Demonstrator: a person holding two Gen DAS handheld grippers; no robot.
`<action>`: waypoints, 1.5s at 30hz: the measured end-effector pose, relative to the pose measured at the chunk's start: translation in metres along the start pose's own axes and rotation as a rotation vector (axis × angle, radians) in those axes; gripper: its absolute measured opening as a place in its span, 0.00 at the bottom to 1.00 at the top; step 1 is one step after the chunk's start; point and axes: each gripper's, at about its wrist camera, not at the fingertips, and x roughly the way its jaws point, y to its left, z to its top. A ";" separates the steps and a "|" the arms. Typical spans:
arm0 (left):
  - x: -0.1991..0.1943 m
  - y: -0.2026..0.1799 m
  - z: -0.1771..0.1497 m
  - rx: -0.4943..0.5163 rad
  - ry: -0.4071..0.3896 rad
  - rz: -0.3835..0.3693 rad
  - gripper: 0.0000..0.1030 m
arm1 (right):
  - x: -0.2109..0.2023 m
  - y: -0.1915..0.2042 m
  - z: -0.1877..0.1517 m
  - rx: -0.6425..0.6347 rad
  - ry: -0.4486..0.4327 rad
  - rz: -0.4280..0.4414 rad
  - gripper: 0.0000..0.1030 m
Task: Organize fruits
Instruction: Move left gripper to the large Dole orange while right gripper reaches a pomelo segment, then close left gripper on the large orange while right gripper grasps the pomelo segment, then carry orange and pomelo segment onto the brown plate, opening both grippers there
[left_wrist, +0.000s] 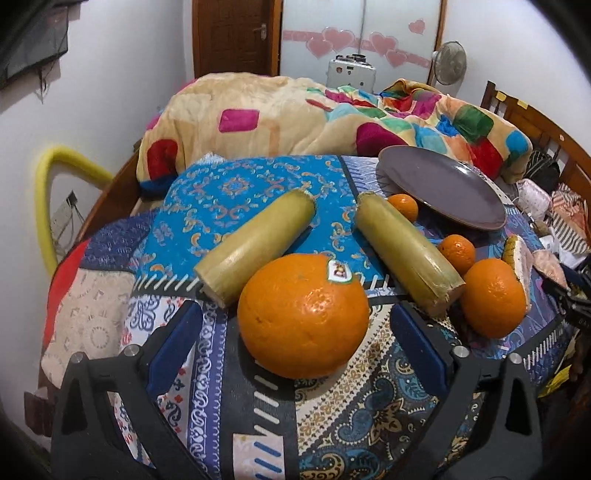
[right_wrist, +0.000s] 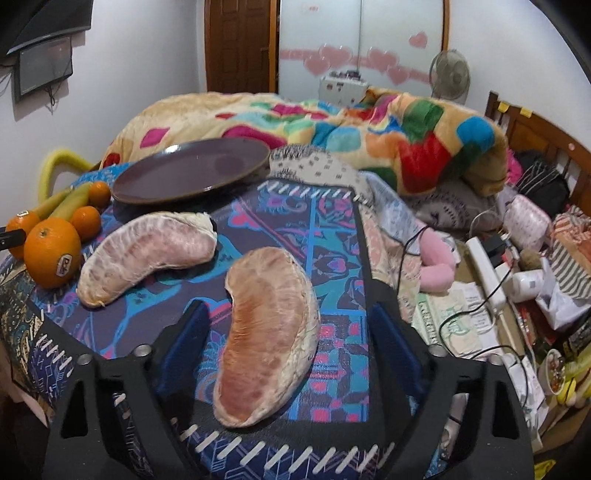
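Note:
In the left wrist view a large orange (left_wrist: 303, 314) with a sticker rests on the patterned cloth between the blue pads of my left gripper (left_wrist: 297, 310), which is open with gaps on both sides. Behind it lie two yellow-green cane pieces (left_wrist: 255, 251) (left_wrist: 406, 254) and three smaller oranges (left_wrist: 493, 297). My right gripper (right_wrist: 290, 310) is open around a peeled pomelo segment (right_wrist: 266, 332), and neither pad touches it. A second pomelo segment (right_wrist: 147, 254) lies to the left. The dark purple plate (right_wrist: 192, 173) (left_wrist: 443, 188) sits empty behind the fruit.
A bright patchwork blanket (right_wrist: 406, 147) is heaped behind the plate. To the right lie a power strip (right_wrist: 484, 269), cables, a pink soft thing (right_wrist: 437, 266) and clutter. A wooden headboard (right_wrist: 535, 129) bounds the right side. The cloth-covered surface drops off at its near and left edges.

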 end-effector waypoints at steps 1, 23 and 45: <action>0.000 -0.002 0.000 0.013 -0.002 0.001 0.92 | 0.001 -0.001 0.000 -0.002 -0.004 0.002 0.80; 0.003 0.000 0.003 0.051 0.052 -0.042 0.65 | -0.004 0.006 0.005 -0.036 -0.012 0.035 0.40; -0.050 -0.039 0.048 0.078 -0.128 -0.102 0.65 | -0.053 0.020 0.060 -0.032 -0.230 0.069 0.40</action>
